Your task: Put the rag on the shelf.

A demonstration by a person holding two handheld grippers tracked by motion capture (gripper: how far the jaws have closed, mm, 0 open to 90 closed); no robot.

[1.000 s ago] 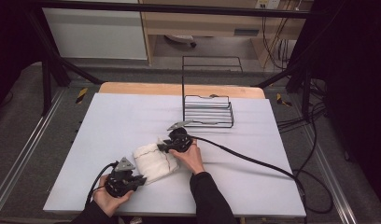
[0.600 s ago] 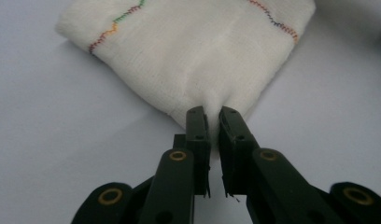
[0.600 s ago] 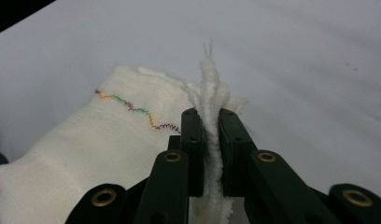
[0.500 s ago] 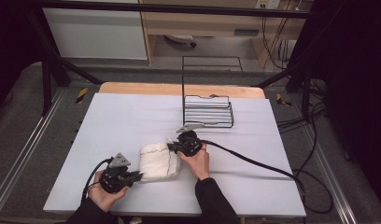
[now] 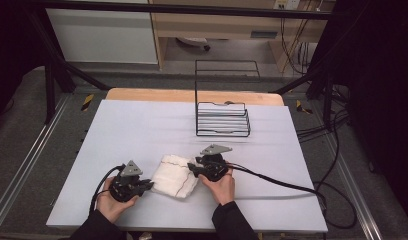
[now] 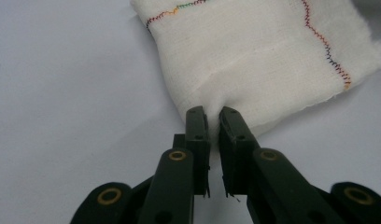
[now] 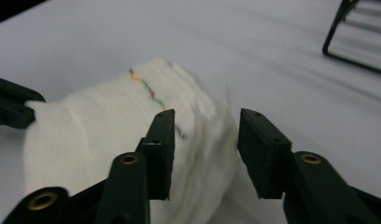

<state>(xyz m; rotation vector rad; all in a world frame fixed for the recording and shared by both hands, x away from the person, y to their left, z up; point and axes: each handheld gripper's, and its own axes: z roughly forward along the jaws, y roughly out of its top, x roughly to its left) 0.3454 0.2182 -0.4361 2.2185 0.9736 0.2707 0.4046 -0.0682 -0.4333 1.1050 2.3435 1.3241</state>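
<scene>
1. The left tool (image 5: 142, 186) is clamped on the near-left edge of the folded cloth (image 5: 175, 175); in the left gripper view its pads pinch a small tuck of the white fabric (image 6: 254, 60) between them.
2. The right tool (image 7: 205, 149) stands apart from the fabric: its jaws have just been opening, and in the right gripper view the cloth's rounded fold (image 7: 132, 140) lies between and behind them with no pad pressing on it. In the high view this right tool (image 5: 194, 168) sits at the cloth's right side.
3. The cloth lies on the worktop (image 5: 142, 125) near its front edge, a little left of the middle, well apart from the wire rack (image 5: 223, 120) toward the back edge.
4. The step in hand looks like releasing a finished fold. To do it well, I would keep the left grip firm as an anchor and draw the right tool straight away, low and clear, so no pad drags the top layer open.
5. The bundle is a squat rectangle. Its long axis seems to run from the front-left corner toward the back-right, and the coloured stitched hem (image 5: 184, 180) crosses its right end.
</scene>
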